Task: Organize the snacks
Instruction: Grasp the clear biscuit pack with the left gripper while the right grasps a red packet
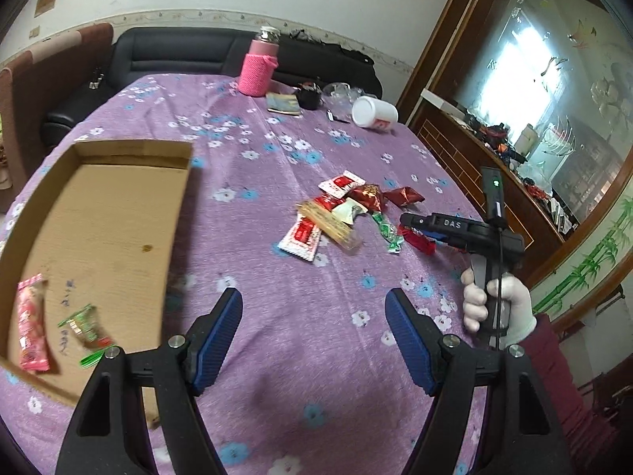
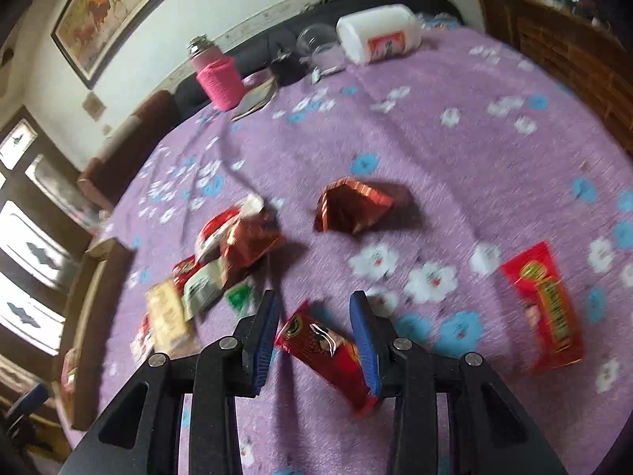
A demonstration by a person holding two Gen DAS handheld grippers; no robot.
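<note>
A cardboard box (image 1: 118, 213) lies at the left on the purple flowered cloth, with a pink packet (image 1: 31, 320) and a green candy (image 1: 85, 324) inside. My left gripper (image 1: 314, 297) hovers open beside it, nothing between its fingers. A pile of snacks (image 1: 340, 209) lies in the middle of the table. In the right wrist view, my right gripper (image 2: 314, 301) is open, and a red packet (image 2: 328, 352) lies flat on the cloth between its blue pads. A red foil pack (image 2: 352, 206) and a long red bar (image 2: 546, 308) lie nearby.
At the table's far edge stand a bottle in a pink knitted sleeve (image 1: 257, 71), a booklet (image 1: 283, 103), a dark cup (image 1: 308, 97) and a white jar on its side (image 1: 374, 113). A dark sofa (image 1: 178, 55) lies behind, a wooden cabinet (image 1: 474, 150) at the right.
</note>
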